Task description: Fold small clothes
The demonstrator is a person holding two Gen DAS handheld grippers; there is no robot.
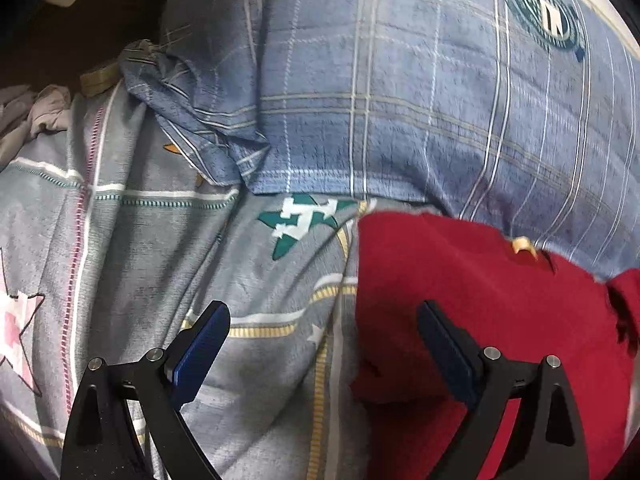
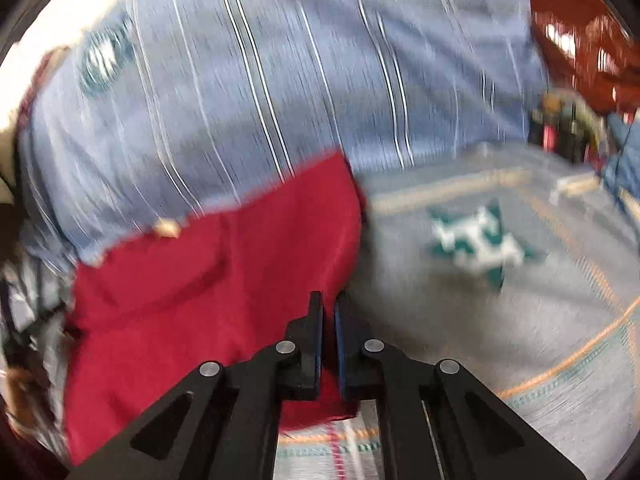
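- Left gripper (image 1: 323, 322): jaws spread wide with nothing between them; the blue left pad hangs over the grey bedsheet (image 1: 256, 360), the right pad over the near edge of the red cloth (image 1: 480, 292).
- Right gripper (image 2: 328, 304): jaws pressed together, pinching the edge of the red cloth (image 2: 224, 280) between the blue pads; this view is blurred.
- Red cloth: a small garment lying on the bed, partly on the grey bedsheet (image 2: 500, 340) and partly against the blue plaid cover; a small pale tag (image 1: 522, 245) shows at its far edge.
- Grey bedsheet: printed with thin coloured stripes, a green and white star (image 1: 298, 222) just beside the red cloth, and a pink star (image 1: 18, 330) at the left.
- Blue plaid cover (image 1: 400, 100): bunched beyond the red cloth, with a round dark badge (image 1: 546, 12) near its far edge.
- Pale crumpled cloth (image 1: 36, 112): far left, well apart from the red cloth.
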